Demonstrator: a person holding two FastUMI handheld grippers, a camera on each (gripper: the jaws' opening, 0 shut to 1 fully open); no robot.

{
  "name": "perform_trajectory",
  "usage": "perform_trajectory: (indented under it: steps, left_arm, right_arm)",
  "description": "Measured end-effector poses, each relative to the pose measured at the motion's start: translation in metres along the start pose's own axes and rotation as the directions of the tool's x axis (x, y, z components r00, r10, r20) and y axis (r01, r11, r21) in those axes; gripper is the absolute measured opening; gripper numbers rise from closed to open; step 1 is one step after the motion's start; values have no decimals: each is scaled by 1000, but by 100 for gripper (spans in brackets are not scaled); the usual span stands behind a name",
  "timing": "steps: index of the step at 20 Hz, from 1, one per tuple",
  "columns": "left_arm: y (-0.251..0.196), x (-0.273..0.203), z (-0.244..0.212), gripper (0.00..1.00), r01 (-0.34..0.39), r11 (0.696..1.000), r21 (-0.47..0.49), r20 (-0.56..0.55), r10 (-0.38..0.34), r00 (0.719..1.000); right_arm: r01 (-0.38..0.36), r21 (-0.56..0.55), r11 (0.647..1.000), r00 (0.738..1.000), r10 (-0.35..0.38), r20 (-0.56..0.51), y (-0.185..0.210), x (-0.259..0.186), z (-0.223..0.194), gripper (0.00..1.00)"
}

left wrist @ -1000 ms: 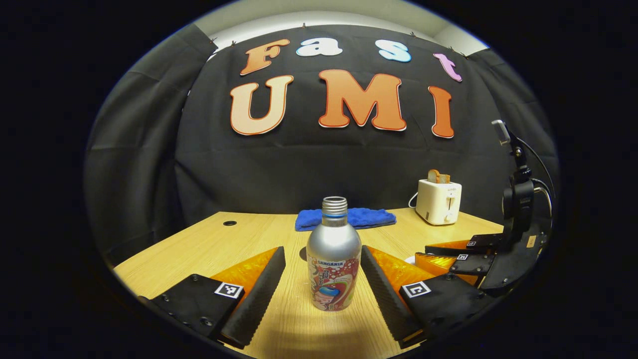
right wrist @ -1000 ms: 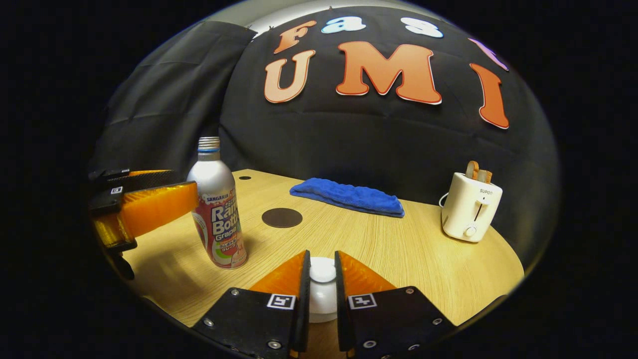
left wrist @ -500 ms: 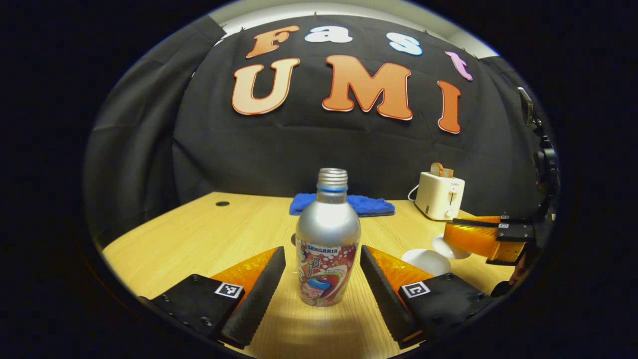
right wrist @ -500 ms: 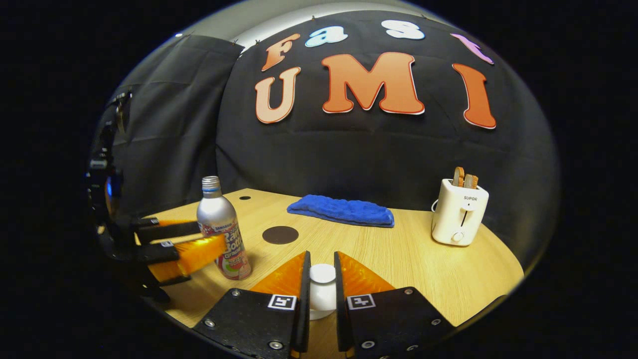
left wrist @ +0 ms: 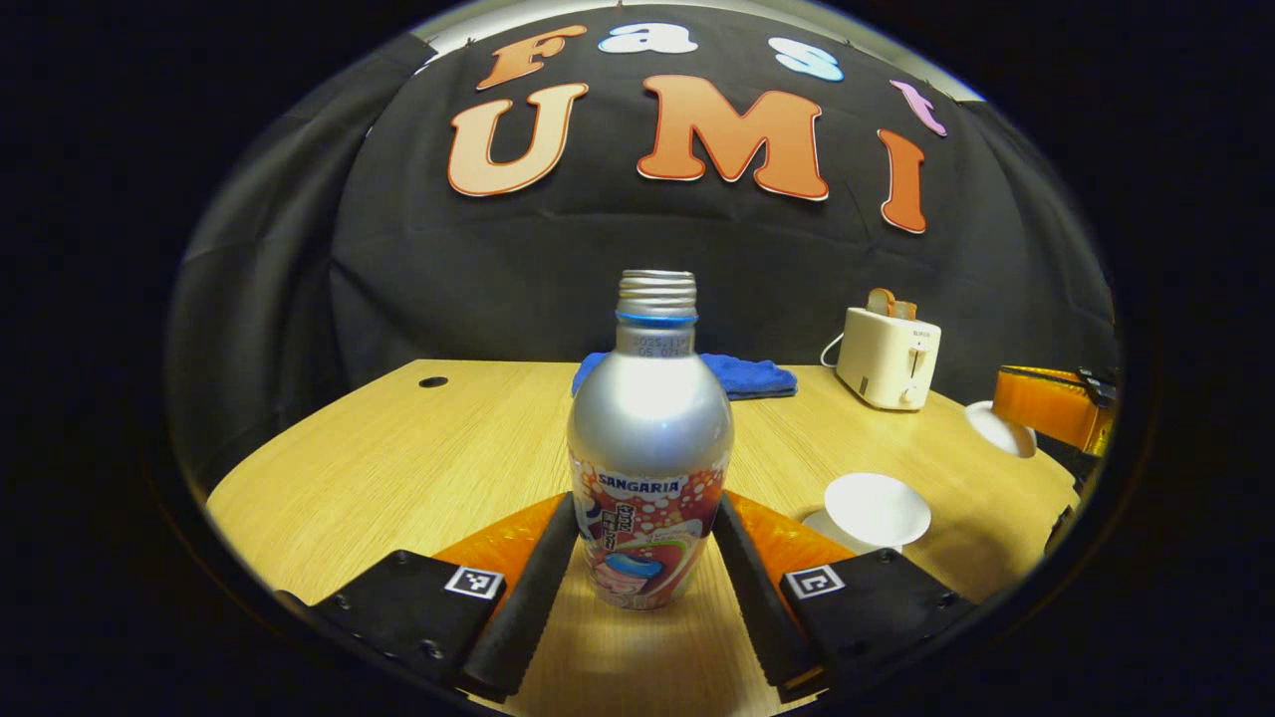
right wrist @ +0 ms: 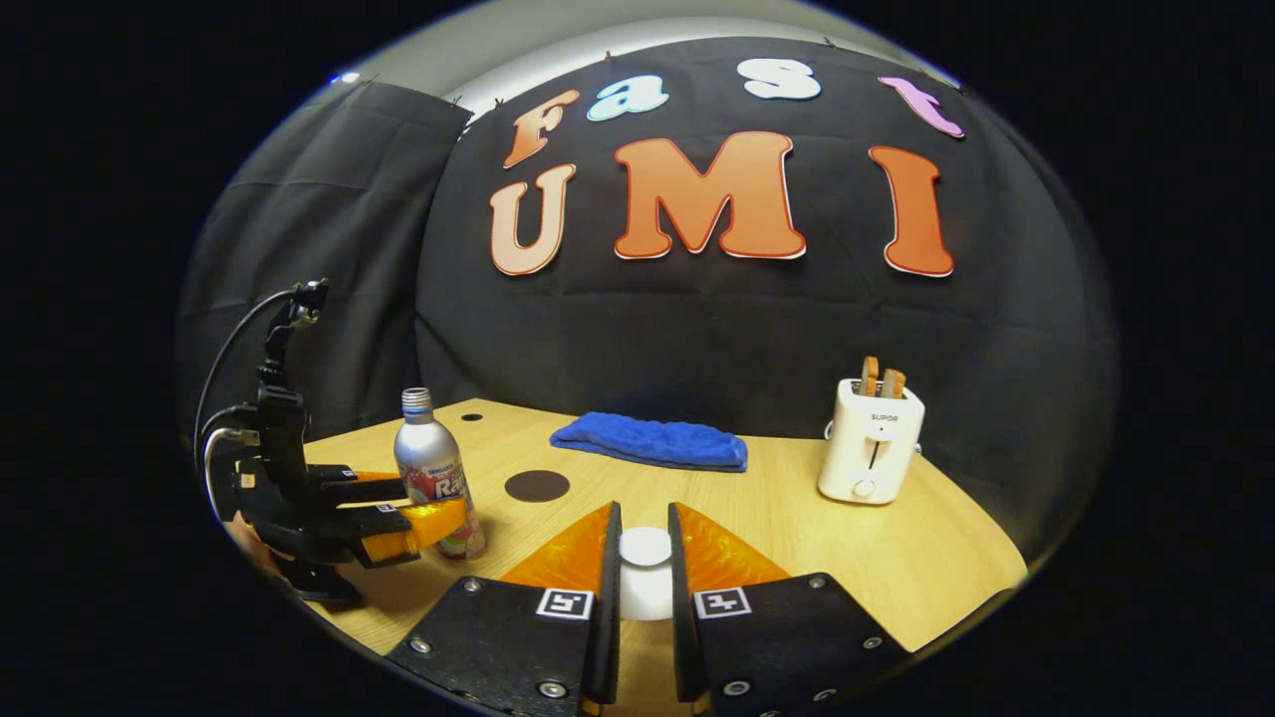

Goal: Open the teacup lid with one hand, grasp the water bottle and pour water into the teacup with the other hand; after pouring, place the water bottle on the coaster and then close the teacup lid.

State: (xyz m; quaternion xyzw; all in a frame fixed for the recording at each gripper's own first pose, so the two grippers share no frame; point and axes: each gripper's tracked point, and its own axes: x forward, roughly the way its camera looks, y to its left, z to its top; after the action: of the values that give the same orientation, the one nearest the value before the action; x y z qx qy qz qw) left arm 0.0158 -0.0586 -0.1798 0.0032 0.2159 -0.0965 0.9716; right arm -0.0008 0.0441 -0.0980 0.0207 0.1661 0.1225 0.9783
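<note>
The left gripper (left wrist: pixel 642 543) has its fingers closed against both sides of the water bottle (left wrist: pixel 649 448), which stands upright on the wooden counter (left wrist: pixel 418 448). The right gripper (right wrist: pixel 642 578) pinches the white teacup lid (right wrist: pixel 645 546) by its knob, raised off the open white teacup (left wrist: pixel 877 508) at the counter's right. The dark round coaster (right wrist: pixel 536 486) lies farther back, near a blue towel (right wrist: pixel 652 441) and white toaster (right wrist: pixel 870 441).
</note>
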Motion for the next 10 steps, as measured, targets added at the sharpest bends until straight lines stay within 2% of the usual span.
perform_trajectory:
  steps: [3,4,6,7,10]
  left_arm:
    - [3,0,5,80,-22,999,23,10,22,1000]
    - [5,-2,7,84,-32,998,48,13,32,999]
    - [11,-5,21,81,-72,989,129,41,68,997]
    - [17,-4,29,85,-100,979,177,57,92,994]
    - [24,-7,42,85,-155,936,316,91,132,987]
  right_arm:
    - [30,18,999,1000,-30,8,-13,-7,3,23]
    - [32,24,999,999,-33,15,-15,-10,3,23]
    - [45,25,999,999,-45,27,-21,-15,7,23]
    - [53,23,998,998,-54,33,-25,-17,10,23]
    - [71,20,997,996,-72,46,-33,-24,13,23]
